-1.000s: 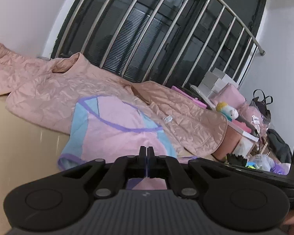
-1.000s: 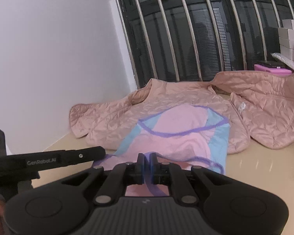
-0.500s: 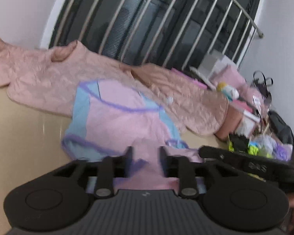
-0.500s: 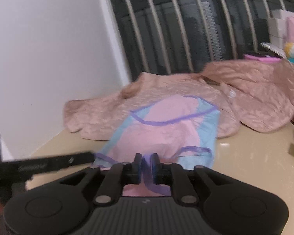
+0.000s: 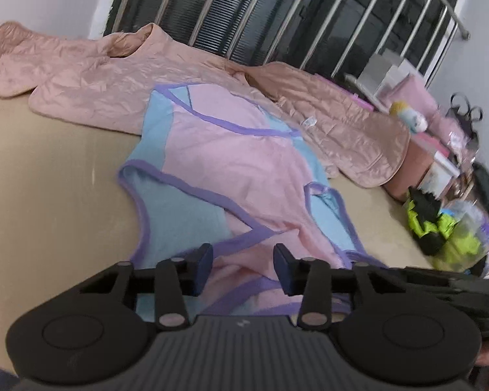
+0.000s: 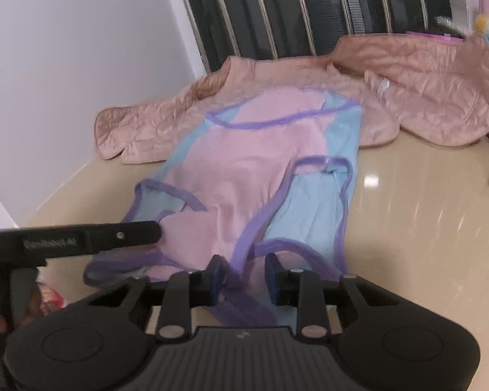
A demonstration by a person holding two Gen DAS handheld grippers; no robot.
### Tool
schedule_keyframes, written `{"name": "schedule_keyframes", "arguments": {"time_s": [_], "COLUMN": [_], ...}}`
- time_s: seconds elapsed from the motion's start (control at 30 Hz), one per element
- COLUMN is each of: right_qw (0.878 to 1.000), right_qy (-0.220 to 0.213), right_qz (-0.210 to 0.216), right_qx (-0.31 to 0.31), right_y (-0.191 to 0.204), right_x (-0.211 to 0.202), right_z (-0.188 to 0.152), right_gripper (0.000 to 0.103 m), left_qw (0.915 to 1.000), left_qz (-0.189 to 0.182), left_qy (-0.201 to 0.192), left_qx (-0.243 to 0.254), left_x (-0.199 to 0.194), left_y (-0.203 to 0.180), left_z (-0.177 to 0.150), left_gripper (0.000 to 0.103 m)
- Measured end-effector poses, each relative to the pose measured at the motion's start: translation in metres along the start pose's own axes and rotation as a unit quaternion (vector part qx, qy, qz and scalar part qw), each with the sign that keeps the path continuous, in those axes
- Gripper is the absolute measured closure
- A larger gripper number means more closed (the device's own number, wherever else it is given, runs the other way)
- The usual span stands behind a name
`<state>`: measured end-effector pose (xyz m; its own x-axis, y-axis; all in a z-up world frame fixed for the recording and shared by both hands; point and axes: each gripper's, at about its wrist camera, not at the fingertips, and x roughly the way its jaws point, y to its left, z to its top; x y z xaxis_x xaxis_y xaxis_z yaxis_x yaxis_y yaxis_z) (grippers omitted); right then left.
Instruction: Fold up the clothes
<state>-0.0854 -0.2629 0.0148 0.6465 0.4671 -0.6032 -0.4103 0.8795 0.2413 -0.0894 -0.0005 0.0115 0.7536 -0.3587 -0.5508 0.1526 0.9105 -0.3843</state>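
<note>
A pink and light-blue garment [image 5: 231, 163] with purple trim lies spread on the beige table [image 5: 49, 195], its far end resting on a quilted pink jacket [image 5: 114, 75]. My left gripper [image 5: 243, 264] hovers low over the garment's near hem. Its jaws are opening, and the cloth lies under the gap, untouched by the pads. My right gripper [image 6: 244, 275] is at the same hem of the garment [image 6: 260, 169]. Its jaws are also opening, with a purple trim strip running loose between them. The left gripper's finger [image 6: 91, 241] shows side-on in the right wrist view.
The quilted jacket [image 6: 433, 97] stretches along the barred window [image 5: 277, 16] at the table's back. On the right there are boxes [image 5: 388, 71], a plush toy [image 5: 407, 115], a yellow-green bundle [image 5: 440, 228] and bags. A white wall [image 6: 81, 65] bounds the left side.
Both grippers were shut on the garment's hem a second ago; both now stand apart and have sunk toward the table. The hem has dropped onto the table.
</note>
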Motion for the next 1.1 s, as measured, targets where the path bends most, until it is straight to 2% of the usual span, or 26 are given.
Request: {"name": "schedule_keyframes", "arguments": {"time_s": [0.13,0.23,0.3,0.37,0.4,0.43,0.6,0.7,0.77,0.87,0.9,0.93,0.97,1.0,1.03,1.1], "right_qw": [1.000,1.000,1.000,1.000,1.000,1.000,1.000,0.999,0.999,0.997,0.996,0.996,0.996,0.996,0.996,0.996], "right_qy": [-0.011,-0.013,-0.009,-0.008,-0.010,-0.011,-0.015,-0.021,-0.035,-0.066,-0.074,-0.079,-0.081,-0.078,-0.074,-0.062], "right_qz": [-0.005,-0.006,-0.009,-0.012,-0.012,-0.012,-0.013,-0.023,-0.033,-0.046,-0.042,-0.033,-0.024,-0.016,-0.008,0.006], "right_qx": [0.001,0.006,0.004,0.002,0.004,0.005,0.011,0.009,0.007,-0.005,-0.010,-0.014,-0.020,-0.030,-0.040,-0.058], "right_y": [0.000,-0.001,-0.002,-0.003,-0.004,-0.005,-0.007,-0.004,0.000,0.008,0.011,0.015,0.020,0.027,0.033,0.047], "right_x": [-0.008,-0.008,-0.006,-0.006,-0.007,-0.008,-0.009,-0.011,-0.018,-0.032,-0.035,-0.037,-0.036,-0.033,-0.028,-0.016], "right_z": [-0.001,-0.001,-0.003,-0.006,-0.007,-0.008,-0.009,-0.009,-0.010,-0.011,-0.011,-0.010,-0.009,-0.009,-0.009,-0.012], "right_gripper": [0.076,0.076,0.076,0.077,0.077,0.078,0.078,0.076,0.070,0.069,0.069,0.069,0.069,0.069,0.069,0.069], "left_qw": [0.9997,0.9988,0.9995,0.9997,0.9995,0.9991,0.9979,0.9980,0.9986,0.9985,0.9981,0.9977,0.9978,0.9979,0.9967,0.9925], "left_qz": [-0.009,0.002,0.013,0.018,0.010,0.007,0.025,0.025,0.022,0.022,0.033,0.045,0.054,0.061,0.076,0.113], "left_qy": [-0.018,-0.043,-0.029,-0.007,0.002,0.004,0.001,0.000,-0.011,-0.044,-0.048,-0.049,-0.034,-0.013,0.008,0.025], "left_qx": [-0.009,-0.021,-0.009,0.016,0.031,0.040,0.060,0.057,0.047,0.024,0.017,0.011,0.013,0.018,0.026,0.040], "left_x": [-0.007,0.006,0.017,0.024,0.023,0.021,0.001,-0.011,-0.021,-0.036,-0.036,-0.034,-0.024,-0.010,0.009,0.039], "left_y": [0.001,-0.004,-0.010,-0.018,-0.023,-0.026,-0.033,-0.031,-0.026,-0.014,-0.008,-0.003,0.003,0.007,0.013,0.019], "left_z": [0.006,0.017,0.019,0.017,0.013,0.008,-0.020,-0.021,-0.015,0.005,0.018,0.032,0.047,0.060,0.076,0.098], "left_gripper": [0.057,0.036,0.046,0.084,0.091,0.096,0.096,0.091,0.073,0.057,0.055,0.048,0.035,0.029,0.028,0.028]}}
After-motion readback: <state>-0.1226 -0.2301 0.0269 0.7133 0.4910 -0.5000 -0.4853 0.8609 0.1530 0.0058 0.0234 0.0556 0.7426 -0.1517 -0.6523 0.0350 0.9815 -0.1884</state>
